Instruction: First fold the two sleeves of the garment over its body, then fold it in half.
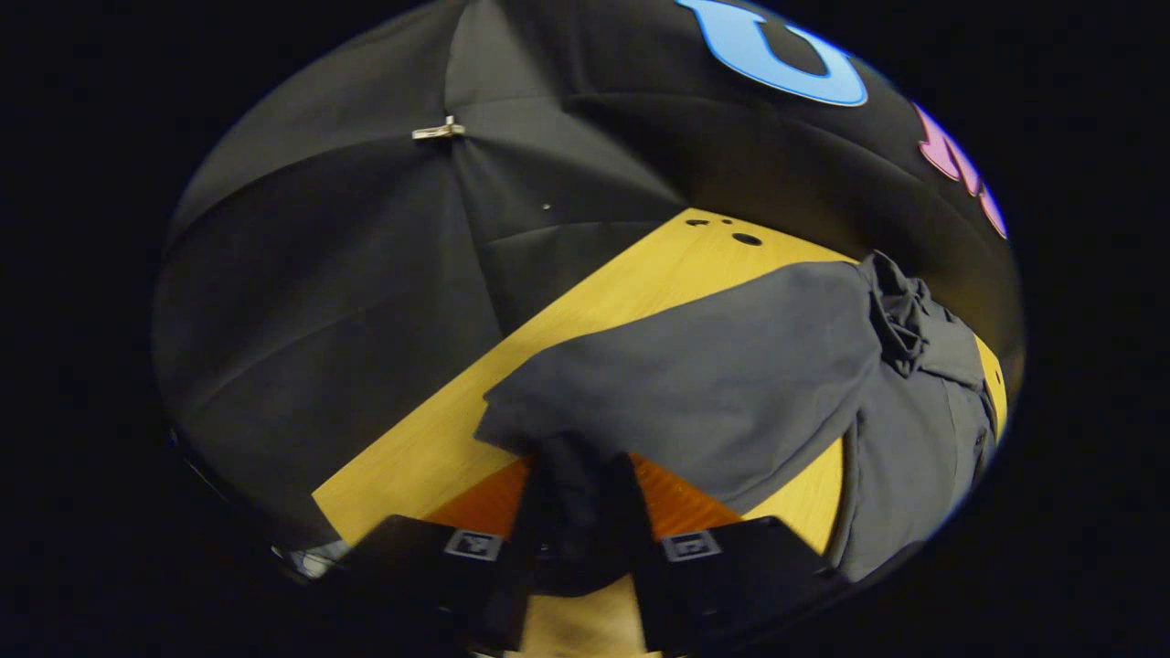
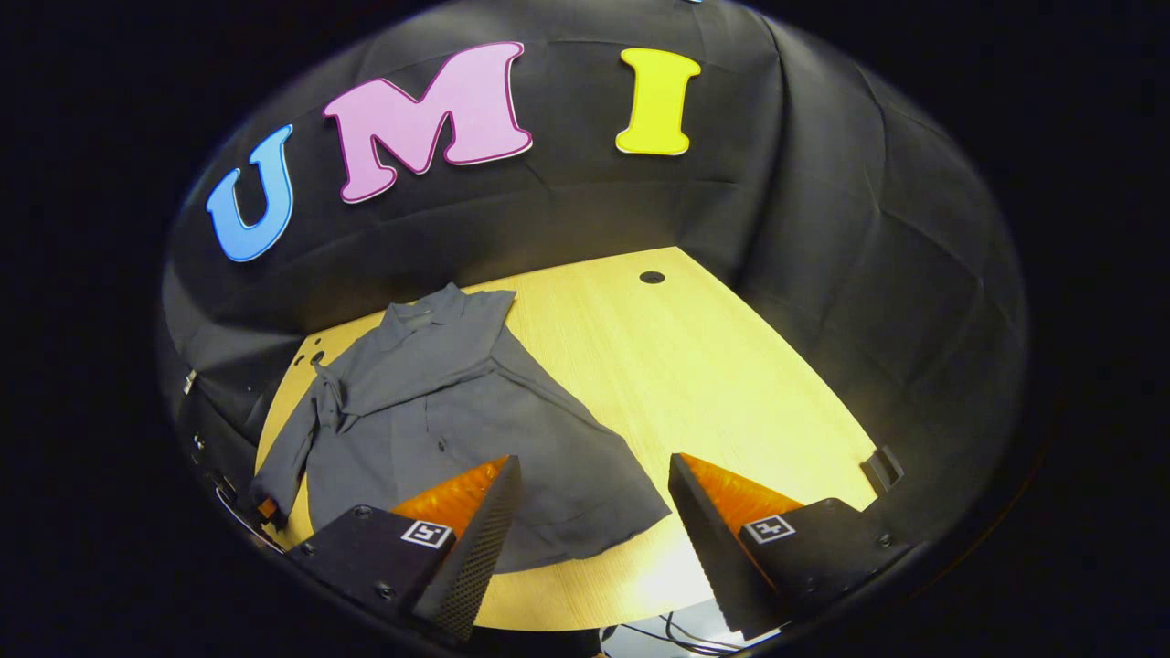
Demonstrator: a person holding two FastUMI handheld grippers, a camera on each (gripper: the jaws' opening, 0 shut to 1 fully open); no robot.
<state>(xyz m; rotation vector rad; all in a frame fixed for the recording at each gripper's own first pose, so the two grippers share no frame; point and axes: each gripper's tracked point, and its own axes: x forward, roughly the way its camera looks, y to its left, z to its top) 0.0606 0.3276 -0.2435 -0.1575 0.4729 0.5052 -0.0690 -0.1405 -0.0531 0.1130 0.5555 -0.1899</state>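
The garment (image 2: 448, 429), a grey shirt, is spread on the wooden table (image 2: 713, 384). One sleeve (image 1: 695, 384) is pinched between the closed fingers of the left gripper (image 1: 580, 493), lifted for folding over the body. The right gripper (image 2: 590, 521) is held wide and empty above the hem.

You get 2 dim views, with most light falling from above onto the worktop (image 2: 695, 366), which glows pale yellow and glares near its front edge in the right gripper view. The booth cloth (image 1: 347, 274) swallows light and falls off to black at the rims. Fisheye bending curves the worktop's edges. In the left gripper view the fingers (image 1: 475, 548) sit in deep shadow, soft and slightly blurred.
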